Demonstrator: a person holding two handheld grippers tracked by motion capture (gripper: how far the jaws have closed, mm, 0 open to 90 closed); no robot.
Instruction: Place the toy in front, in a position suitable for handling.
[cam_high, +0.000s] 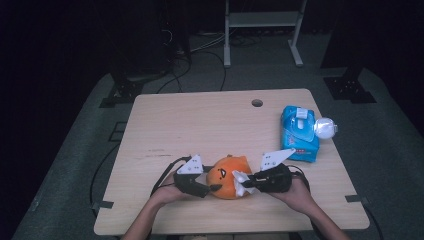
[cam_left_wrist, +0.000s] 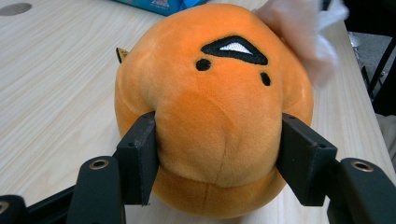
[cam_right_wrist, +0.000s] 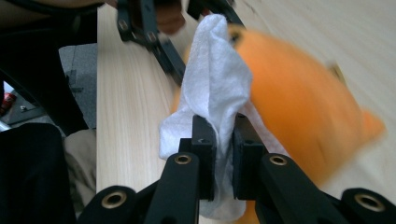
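Two grippers meet at the lower middle of the high view, on a pale wooden table (cam_high: 200, 125) with a fine straight grain. My left gripper (cam_high: 207, 190) comes in from the left and my right gripper (cam_high: 247, 186) from the right, and between them sits the round orange plush toy (cam_high: 227, 176), soft and short-napped, with black stitched face marks. At the toy's right side a crumpled white wipe (cam_high: 241, 182) lies against it. Toward the upper right of the table rests a blue soft-plastic pack of wipes (cam_high: 299, 132), with a small round white object (cam_high: 325, 128) just beside it.

In the left gripper view my fingers (cam_left_wrist: 137, 156) fill the bottom of the frame, black and blocky, pressed into both sides of the plush toy (cam_left_wrist: 215, 107) so the fabric bulges between them; they grip it about half closed. The wipe (cam_left_wrist: 303, 32) shows at the upper right, touching the toy.

In the right gripper view my fingers (cam_right_wrist: 205, 154) stand at the lower middle, pinched nearly together on the thin, fibrous wipe (cam_right_wrist: 215, 74), which rises in a fold above them and lies against the blurred toy (cam_right_wrist: 299, 102) at the right.
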